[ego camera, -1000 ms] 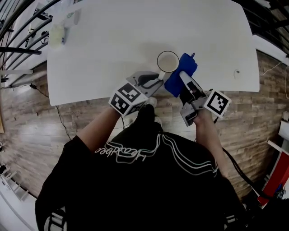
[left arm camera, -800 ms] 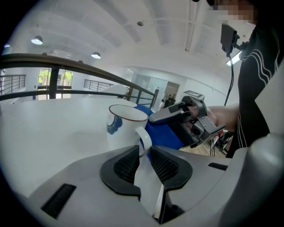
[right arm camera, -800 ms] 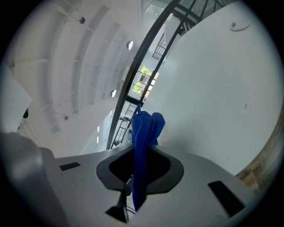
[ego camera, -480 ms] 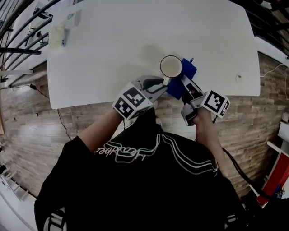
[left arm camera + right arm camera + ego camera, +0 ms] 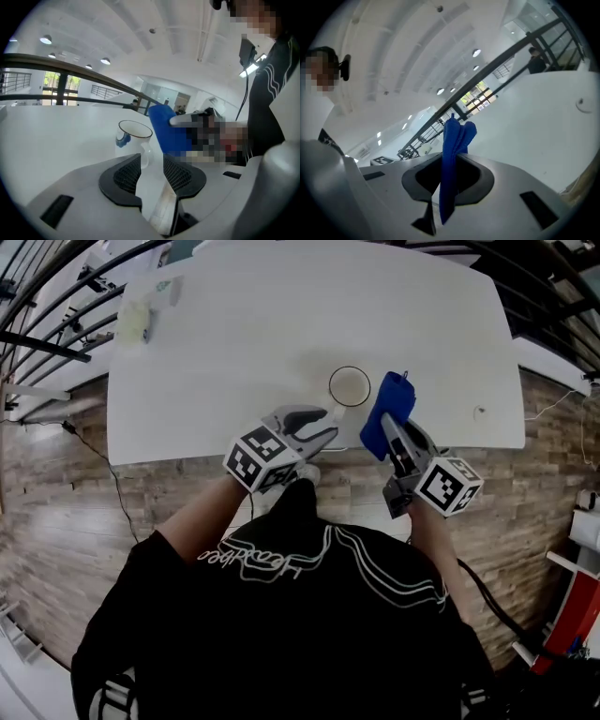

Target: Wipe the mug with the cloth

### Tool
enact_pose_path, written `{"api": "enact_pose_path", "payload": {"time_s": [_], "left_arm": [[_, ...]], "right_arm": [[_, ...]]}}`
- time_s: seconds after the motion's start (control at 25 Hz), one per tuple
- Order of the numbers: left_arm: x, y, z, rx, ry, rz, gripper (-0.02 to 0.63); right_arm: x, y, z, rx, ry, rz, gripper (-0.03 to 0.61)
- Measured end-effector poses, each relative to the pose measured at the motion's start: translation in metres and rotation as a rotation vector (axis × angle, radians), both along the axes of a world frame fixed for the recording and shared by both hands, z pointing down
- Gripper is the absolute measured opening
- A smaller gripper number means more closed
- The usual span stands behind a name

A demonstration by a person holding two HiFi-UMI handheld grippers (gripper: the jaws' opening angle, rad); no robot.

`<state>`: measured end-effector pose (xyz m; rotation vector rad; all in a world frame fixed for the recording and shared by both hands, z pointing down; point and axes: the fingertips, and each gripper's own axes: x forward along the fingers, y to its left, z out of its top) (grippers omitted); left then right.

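Note:
A white mug [image 5: 350,387] with a dark rim stands upright on the white table [image 5: 244,343]. In the left gripper view the mug [image 5: 132,136] shows a blue mark on its side. My left gripper [image 5: 327,425] lies just short of its handle. Its jaws [image 5: 152,161] have just been opening; the handle [image 5: 145,155] stands at the mouth of the gap and neither pad presses on it. My right gripper [image 5: 391,427] is to the right of the mug, apart from it, shut on a folded blue cloth [image 5: 393,397]. The cloth [image 5: 453,145] sticks up between the jaws [image 5: 450,180].
Small pale items [image 5: 132,321] lie at the table's far left corner. A little round thing [image 5: 480,412] sits near the right front corner. The table's front edge runs just under both grippers, with wooden floor [image 5: 56,512] below. Dark railings [image 5: 47,296] run along the far left.
The left jaws have spread and let go of the mug's handle. The right gripper has rolled, risen and drawn the cloth off the mug to the right.

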<state>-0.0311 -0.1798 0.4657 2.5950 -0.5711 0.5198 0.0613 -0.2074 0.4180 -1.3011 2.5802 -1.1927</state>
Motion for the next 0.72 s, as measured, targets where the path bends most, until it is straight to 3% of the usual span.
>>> {"api": "enact_pose_path", "payload": {"time_s": [0.24, 0.36, 0.56, 0.72], "left_arm": [[-0.012, 0.054, -0.071, 0.036, 0.145, -0.182, 0.138], [-0.007, 0.108, -0.117, 0.084, 0.232, -0.22, 0.086], [0.023, 0.203, -0.189, 0.176, 0.333, -0.217, 0.017], [0.051, 0.268, -0.221, 0.237, 0.308, -0.164, 0.008]], "right_arm": [[-0.006, 0.077, -0.073, 0.179, 0.005, -0.181, 0.048], [-0.001, 0.135, -0.104, 0.244, -0.008, -0.248, 0.048], [0.015, 0.231, -0.137, 0.322, 0.027, -0.314, 0.048], [0.025, 0.286, -0.155, 0.355, 0.037, -0.336, 0.048]]}}
